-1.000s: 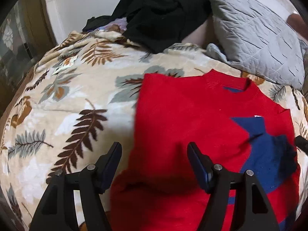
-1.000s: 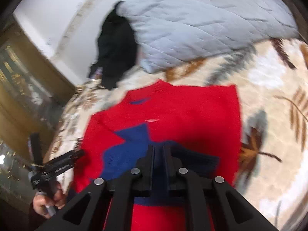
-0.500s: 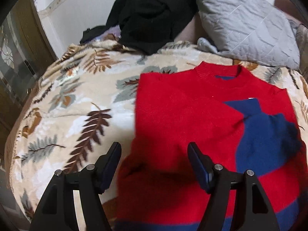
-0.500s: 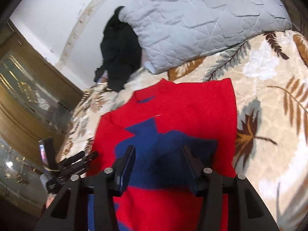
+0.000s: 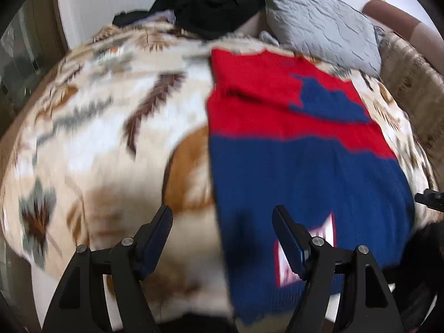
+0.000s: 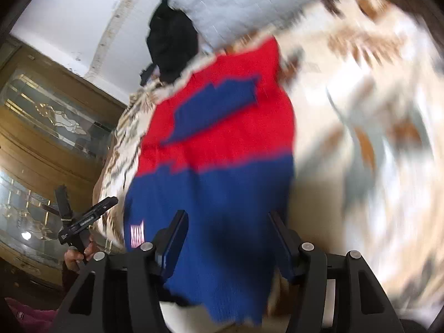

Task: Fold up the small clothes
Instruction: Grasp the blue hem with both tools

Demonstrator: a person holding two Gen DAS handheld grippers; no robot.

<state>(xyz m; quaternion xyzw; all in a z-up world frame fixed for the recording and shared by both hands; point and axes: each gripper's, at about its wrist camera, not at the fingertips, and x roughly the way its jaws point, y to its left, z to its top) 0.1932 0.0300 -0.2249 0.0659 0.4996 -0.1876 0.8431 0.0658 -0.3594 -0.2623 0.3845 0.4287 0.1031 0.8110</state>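
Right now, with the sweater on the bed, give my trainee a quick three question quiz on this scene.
1. True or false: the sweater lies on the leaf-print blanket.
2. Which colour is the sweater's near end? A red, B blue, C black.
3. What lies beyond the sweater's collar, next to the black clothes?

Key: 1 true. 2 B. 3 a grey pillow.

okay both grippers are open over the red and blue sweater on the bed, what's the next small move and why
Probably lower both grippers to the near blue hem of the red and blue knit sweater and pinch its two corners. Left gripper and right gripper hold nothing, jaws opening, and the sweater lies long and flat on the leaf-print blanket.
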